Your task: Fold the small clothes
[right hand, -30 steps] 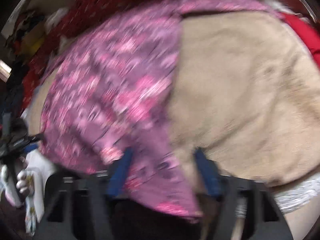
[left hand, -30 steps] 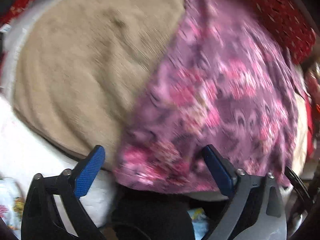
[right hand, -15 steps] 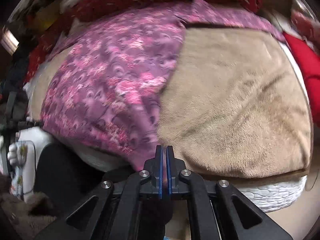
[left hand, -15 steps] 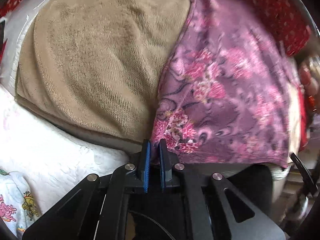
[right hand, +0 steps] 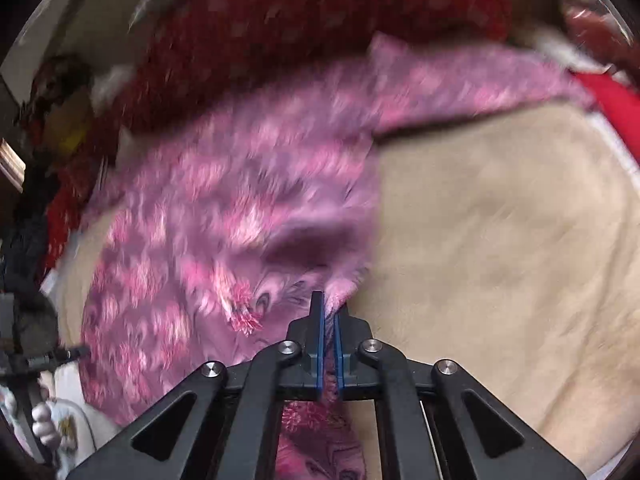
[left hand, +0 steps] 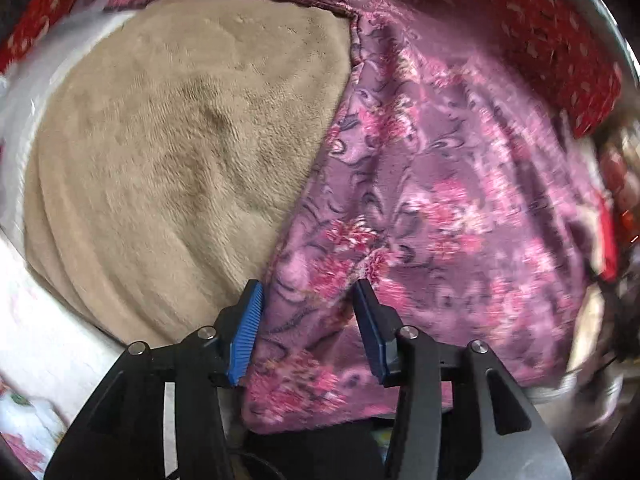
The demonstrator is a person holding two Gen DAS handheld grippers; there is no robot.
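Note:
A purple garment with pink flowers (left hand: 440, 200) lies on a beige fleece blanket (left hand: 168, 152). My left gripper (left hand: 308, 292) is open, its blue pads either side of the garment's near left edge, with cloth between them. In the right wrist view, my right gripper (right hand: 328, 308) is shut on the near edge of the same garment (right hand: 224, 220) and lifts it off the beige blanket (right hand: 500, 260). The cloth bunches up at the pads and hangs down between the fingers. This view is blurred by motion.
A red patterned cloth (left hand: 560, 40) lies behind the garment and also shows in the right wrist view (right hand: 300, 32). White quilted bedding (left hand: 48, 344) lies under the blanket at the near left. A red item (right hand: 612, 104) sits at the blanket's far right.
My left gripper was shut half a second ago and has opened. My right gripper stayed shut on the garment's edge and has moved it up and forward over the blanket.

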